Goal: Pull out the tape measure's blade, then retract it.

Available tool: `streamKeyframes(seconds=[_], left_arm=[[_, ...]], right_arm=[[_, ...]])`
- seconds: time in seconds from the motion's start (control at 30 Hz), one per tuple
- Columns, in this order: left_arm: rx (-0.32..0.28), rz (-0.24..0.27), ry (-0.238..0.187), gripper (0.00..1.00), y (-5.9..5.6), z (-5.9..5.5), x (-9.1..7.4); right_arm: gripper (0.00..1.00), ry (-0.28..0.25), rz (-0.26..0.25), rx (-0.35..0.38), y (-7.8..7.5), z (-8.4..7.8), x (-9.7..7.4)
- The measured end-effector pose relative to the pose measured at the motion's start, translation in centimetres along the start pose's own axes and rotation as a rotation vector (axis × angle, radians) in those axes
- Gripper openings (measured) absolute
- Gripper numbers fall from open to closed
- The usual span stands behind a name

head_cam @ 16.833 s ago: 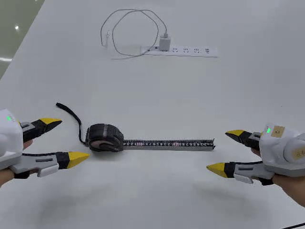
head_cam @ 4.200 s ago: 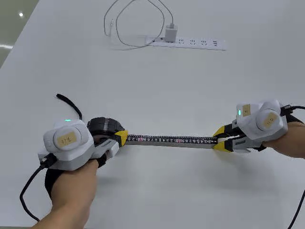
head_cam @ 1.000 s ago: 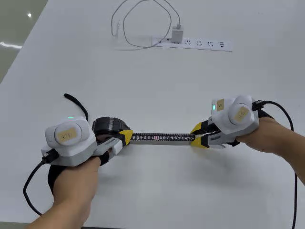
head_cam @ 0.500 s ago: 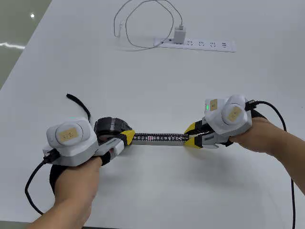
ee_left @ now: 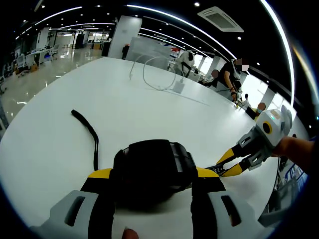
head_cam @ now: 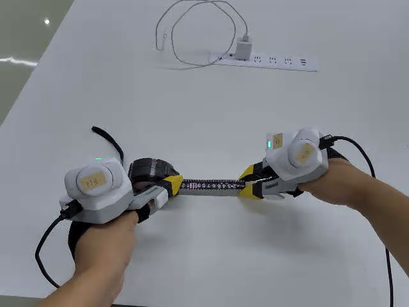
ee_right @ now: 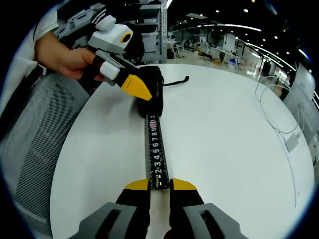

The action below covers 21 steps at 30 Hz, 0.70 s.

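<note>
Clamps the black case point(head_cam: 150, 173) of the tape measure between the closed jaws of the left gripper point(head_cam: 167, 188), down on the white table point(head_cam: 223, 115), toward its near left part. From the left gripper view, a rounded dark case point(ee_left: 152, 167) wedged between the two yellow-tipped jaws of the left gripper point(ee_left: 154, 175) and touching both.

Leaves only a short length of blade point(head_cam: 211, 185) out of the case's mouth. Pinches the free end of it with the right gripper point(head_cam: 245, 183), jaws drawn in tight. From the right gripper view, one yellow tip of the right gripper point(ee_right: 159, 185) against each edge of the blade point(ee_right: 154, 149).

Stretches the blade straight from case to right gripper, long axis left to right across the head view, roughly along the near table edge, numbered face up. Reads from 1 by the right jaws up to 12 by the case point(ee_right: 152, 82).

Points the case's mouth rightward, at the right gripper. Trails the black strap point(head_cam: 105, 137) off the opposite side, curling away toward the far left.

Wraps the left hand point(head_cam: 102, 240) and the right hand point(head_cam: 335, 182) around the gripper bodies.

Far back, well apart from both grippers: a white power strip point(head_cam: 268, 62), a white charger point(head_cam: 243, 48) plugged into it, and a thin white cable point(head_cam: 192, 29) looped on the table beside it.
</note>
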<state>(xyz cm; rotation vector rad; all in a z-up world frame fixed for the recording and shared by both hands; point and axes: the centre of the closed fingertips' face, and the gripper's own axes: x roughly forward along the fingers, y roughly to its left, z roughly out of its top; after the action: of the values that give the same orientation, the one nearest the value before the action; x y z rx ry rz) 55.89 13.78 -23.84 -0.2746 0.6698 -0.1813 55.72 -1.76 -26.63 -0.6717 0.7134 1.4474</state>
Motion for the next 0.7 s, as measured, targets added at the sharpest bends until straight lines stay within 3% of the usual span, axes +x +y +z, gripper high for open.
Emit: streamKeyframes(seconds=[0.7], left_arm=[[-0.004,-0.006,0.001,0.57,0.1,0.0,0.1]], right_arm=[[0.1,-0.038,0.024,0.015,0.4,2.2,1.8]])
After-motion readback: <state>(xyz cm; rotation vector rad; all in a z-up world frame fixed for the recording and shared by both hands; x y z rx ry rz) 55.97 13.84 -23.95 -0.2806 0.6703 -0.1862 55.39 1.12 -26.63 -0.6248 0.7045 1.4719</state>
